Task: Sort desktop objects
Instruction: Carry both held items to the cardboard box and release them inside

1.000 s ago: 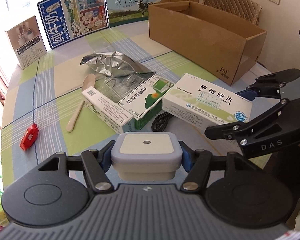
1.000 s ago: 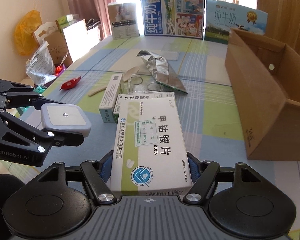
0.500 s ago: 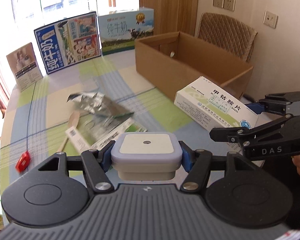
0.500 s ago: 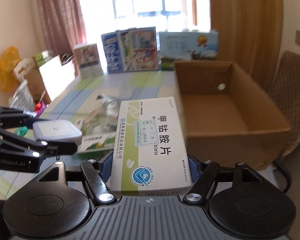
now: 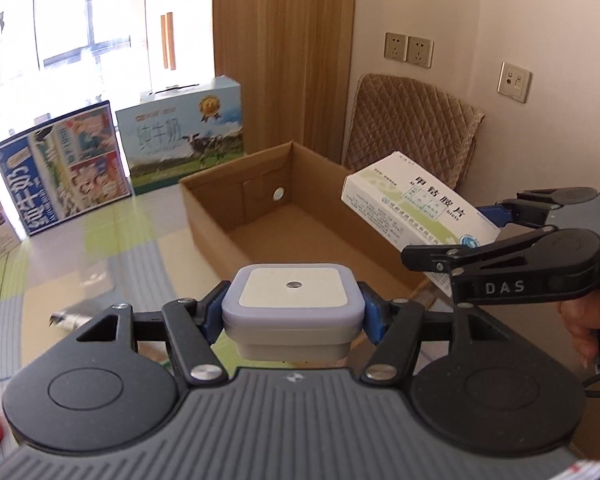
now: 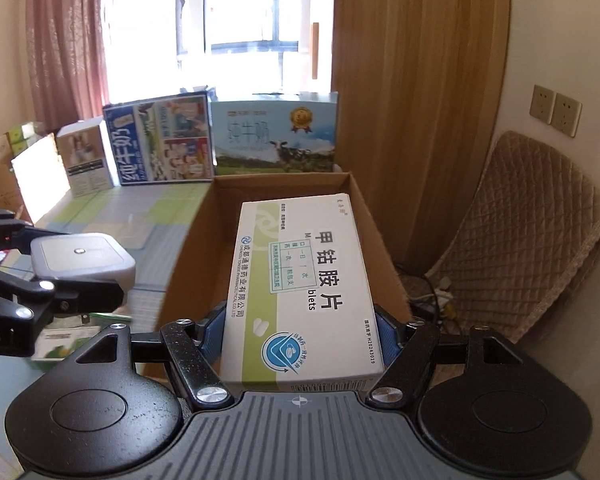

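The night light sits pinched in the left gripper, up off the table just short of the carton's near corner. Beside it, the pill box is clamped lengthwise in the right gripper, poking out over the open carton. Milk boxes stand behind.

Left tool: raised, pitched downward, blue pads pressed against both sides of a square white device. Right tool: raised beside it, likewise pitched downward, pads clamped on the long sides of a medicine box. Part of a hand grips the right tool's handle.
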`<state>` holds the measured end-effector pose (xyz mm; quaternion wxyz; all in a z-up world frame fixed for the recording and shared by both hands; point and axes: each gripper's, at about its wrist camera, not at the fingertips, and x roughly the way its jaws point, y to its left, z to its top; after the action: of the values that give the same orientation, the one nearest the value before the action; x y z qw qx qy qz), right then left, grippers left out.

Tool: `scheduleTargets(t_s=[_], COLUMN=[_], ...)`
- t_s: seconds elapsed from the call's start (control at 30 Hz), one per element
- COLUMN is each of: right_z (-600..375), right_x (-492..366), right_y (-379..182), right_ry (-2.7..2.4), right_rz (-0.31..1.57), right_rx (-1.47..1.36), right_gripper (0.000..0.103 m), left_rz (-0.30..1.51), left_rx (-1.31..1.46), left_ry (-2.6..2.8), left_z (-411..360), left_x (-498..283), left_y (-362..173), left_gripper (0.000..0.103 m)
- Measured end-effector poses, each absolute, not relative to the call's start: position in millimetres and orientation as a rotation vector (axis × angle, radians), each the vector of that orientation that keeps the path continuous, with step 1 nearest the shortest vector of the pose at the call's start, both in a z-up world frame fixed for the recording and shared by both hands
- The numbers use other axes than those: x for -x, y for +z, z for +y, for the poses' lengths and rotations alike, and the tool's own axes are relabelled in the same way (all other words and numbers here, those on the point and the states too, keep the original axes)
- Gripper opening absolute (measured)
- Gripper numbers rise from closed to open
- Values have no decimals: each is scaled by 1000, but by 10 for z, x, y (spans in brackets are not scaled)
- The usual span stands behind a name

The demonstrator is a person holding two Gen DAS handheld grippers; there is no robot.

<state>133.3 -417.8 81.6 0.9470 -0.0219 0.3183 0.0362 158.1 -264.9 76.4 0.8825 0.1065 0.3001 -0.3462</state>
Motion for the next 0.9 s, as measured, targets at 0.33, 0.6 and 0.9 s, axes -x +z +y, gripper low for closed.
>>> scheduleTargets(t_s=[0.33,0.6,0.9], right_z=[-4375,-4447,-4458], right_x=[-1761,-1927,-2031], right_y=[499,295,164], right_ry=[70,77,77], right_rz=[704,743,770], right_rx=[52,75,79], right_gripper=[69,69,69], left_rz=[636,662,692], left_rx=[-238,-275,-309], left_ry=[-786,-831,-865], left_z=[-3186,-3331,-3380], left_x=[-2024,-2220,-2355], left_y=[535,268,96], left_gripper=[60,60,61])
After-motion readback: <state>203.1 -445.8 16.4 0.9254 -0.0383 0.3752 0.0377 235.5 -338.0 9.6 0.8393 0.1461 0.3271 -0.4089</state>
